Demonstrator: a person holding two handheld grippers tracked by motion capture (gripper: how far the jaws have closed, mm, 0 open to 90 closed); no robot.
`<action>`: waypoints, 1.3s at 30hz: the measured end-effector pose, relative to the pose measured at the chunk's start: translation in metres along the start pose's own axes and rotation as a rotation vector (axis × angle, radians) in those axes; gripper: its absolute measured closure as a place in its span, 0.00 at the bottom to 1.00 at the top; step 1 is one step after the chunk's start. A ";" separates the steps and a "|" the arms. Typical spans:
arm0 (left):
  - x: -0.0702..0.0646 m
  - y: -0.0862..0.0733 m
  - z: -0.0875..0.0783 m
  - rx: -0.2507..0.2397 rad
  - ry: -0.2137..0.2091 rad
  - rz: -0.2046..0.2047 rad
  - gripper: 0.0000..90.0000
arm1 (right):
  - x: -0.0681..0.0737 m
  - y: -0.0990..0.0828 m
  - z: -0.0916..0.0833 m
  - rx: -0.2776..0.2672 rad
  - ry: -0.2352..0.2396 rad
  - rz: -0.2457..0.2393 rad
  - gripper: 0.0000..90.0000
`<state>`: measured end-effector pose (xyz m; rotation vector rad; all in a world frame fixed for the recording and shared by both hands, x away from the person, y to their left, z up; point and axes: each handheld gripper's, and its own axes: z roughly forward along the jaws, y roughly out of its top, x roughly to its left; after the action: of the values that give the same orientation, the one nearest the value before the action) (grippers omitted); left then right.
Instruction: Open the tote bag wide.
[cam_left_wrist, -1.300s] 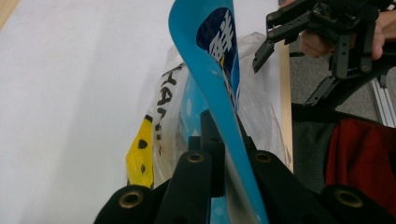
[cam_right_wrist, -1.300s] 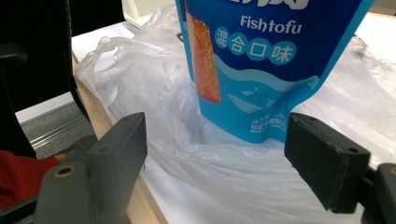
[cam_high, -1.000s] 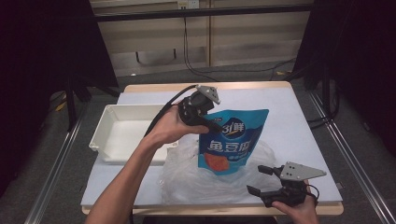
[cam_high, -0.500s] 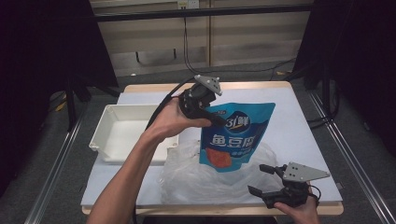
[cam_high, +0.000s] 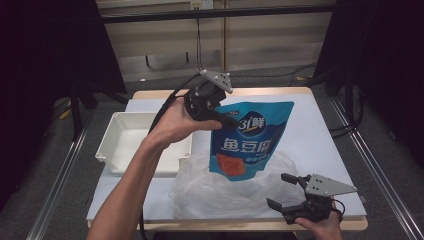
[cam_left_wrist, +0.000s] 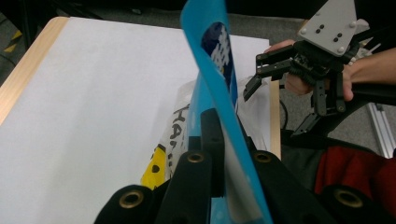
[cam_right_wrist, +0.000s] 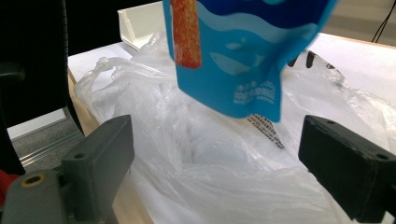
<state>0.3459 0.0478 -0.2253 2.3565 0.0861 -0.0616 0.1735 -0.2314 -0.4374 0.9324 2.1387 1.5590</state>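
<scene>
- Since the earlier frames the left claw (cam_high: 227, 120) has lifted the pouch (cam_high: 250, 140) higher, so its lower edge now hangs clear above the bag (cam_high: 225, 192); the right claw (cam_high: 285, 192) has stayed at the near edge, and its jaws have just been opening, with nothing between them.
- Nearest, the right claw is released: two black, blocky jaws stand wide apart, a grey three-cornered plate on top.
- Just beyond it lies one bag of thin, clear, crumpled plastic film, slumped on the tabletop (cam_high: 320, 135); black print and a yellow patch show through it in the left claw view.
- Above the bag hangs one flat, glossy blue pouch with white lettering and an orange patch, its bottom corners rounded.
- The left claw is clenched on the pouch's upper left edge, the thin blue film pinched between the black jaws.
- To the left sits one white tray (cam_high: 117, 145), rectangular, hard and smooth, with a raised rim.
- The tabletop is matte white with a pale wooden border.
</scene>
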 end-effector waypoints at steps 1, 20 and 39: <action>0.000 -0.001 -0.002 -0.006 -0.002 -0.001 1.00 | 0.000 0.000 0.000 0.001 0.000 0.000 0.11; 0.012 -0.007 -0.055 -0.085 0.024 -0.018 1.00 | -0.001 -0.001 0.002 0.015 0.009 0.001 0.11; 0.026 -0.020 -0.102 -0.163 0.097 -0.078 1.00 | -0.001 -0.003 0.004 0.027 0.011 0.004 0.12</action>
<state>0.3726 0.1353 -0.1694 2.1921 0.2226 0.0213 0.1760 -0.2298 -0.4415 0.9387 2.1714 1.5445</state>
